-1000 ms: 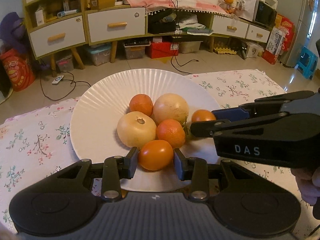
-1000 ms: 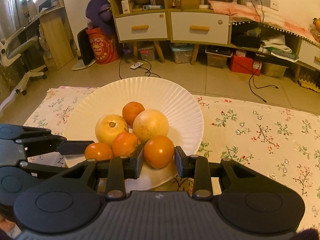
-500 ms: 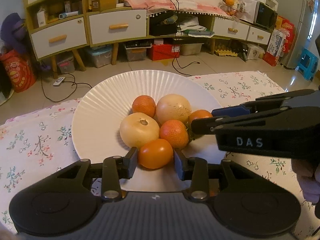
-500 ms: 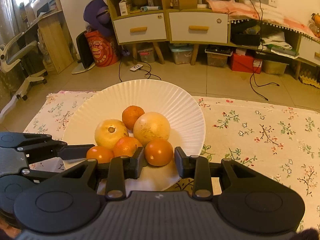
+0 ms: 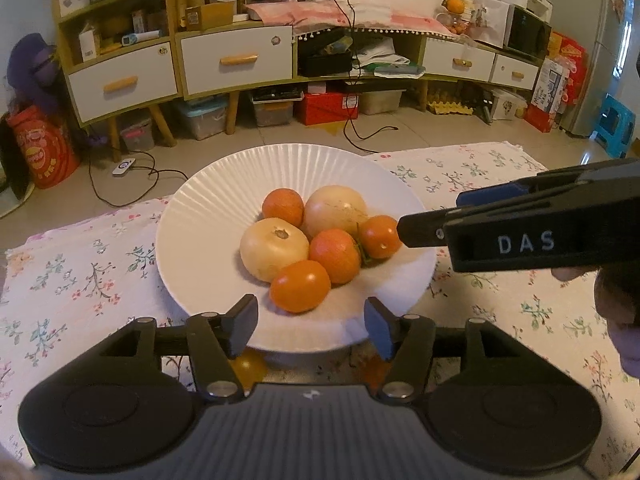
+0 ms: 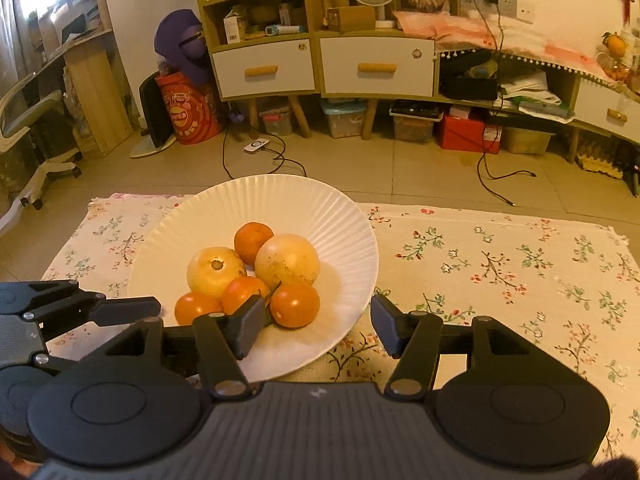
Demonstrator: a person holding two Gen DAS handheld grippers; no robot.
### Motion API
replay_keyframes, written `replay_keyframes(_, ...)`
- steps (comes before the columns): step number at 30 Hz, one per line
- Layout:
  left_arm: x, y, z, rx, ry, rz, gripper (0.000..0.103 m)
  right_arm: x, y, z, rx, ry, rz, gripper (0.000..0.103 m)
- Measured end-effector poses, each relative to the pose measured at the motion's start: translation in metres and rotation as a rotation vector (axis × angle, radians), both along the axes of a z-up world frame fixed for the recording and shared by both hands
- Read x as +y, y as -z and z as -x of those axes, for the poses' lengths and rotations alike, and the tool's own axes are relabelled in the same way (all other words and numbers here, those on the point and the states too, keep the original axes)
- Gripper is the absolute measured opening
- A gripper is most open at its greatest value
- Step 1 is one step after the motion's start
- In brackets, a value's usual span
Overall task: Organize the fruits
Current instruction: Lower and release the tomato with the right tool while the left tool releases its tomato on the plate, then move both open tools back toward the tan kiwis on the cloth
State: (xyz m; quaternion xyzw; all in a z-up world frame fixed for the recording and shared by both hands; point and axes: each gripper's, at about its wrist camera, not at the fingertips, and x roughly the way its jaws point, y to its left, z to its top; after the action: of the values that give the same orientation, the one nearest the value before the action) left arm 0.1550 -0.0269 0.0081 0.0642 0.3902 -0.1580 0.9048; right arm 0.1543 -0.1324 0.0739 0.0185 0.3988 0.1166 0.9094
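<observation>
white ribbed plate [image 5: 208,216] gathers six fruits in one touching heap; the left claw [image 5: 310,326] and right claw [image 6: 316,328] gape wide, empty, both at its near rim

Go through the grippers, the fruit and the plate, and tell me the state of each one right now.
Left gripper: open, empty, near the plate's edge.
Right gripper: open, empty.
Plate: upright on the floral cloth, holding six fruits.
Two pale round fruits: on the plate, touching.
Four orange fruits: on the plate, clustered, none gripped.
</observation>
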Motion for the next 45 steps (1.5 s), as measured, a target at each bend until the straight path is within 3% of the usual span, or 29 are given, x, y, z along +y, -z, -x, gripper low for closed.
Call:
replay_keyframes(10, 0.011, -0.014, 0.024, -0.011, -0.024, -0.001, 0.068, -0.002, -0.013, 0.025, -0.001, -0.002, 0.003, 0.066)
replay_keyframes(28, 0.042, -0.021, 0.064, -0.001, -0.075, -0.004, 0.087, 0.015, -0.024, 0.068, -0.003, -0.037, 0.043, 0.085)
replay_keyframes(38, 0.064, -0.015, 0.085, 0.004, -0.121, 0.008, 0.089, 0.029, -0.017, 0.09, -0.003, -0.066, 0.079, 0.097)
replay_keyframes(45, 0.081, -0.008, 0.095, 0.027, -0.144, 0.021, 0.09, 0.039, -0.009, 0.101, 0.011, -0.078, 0.109, 0.098)
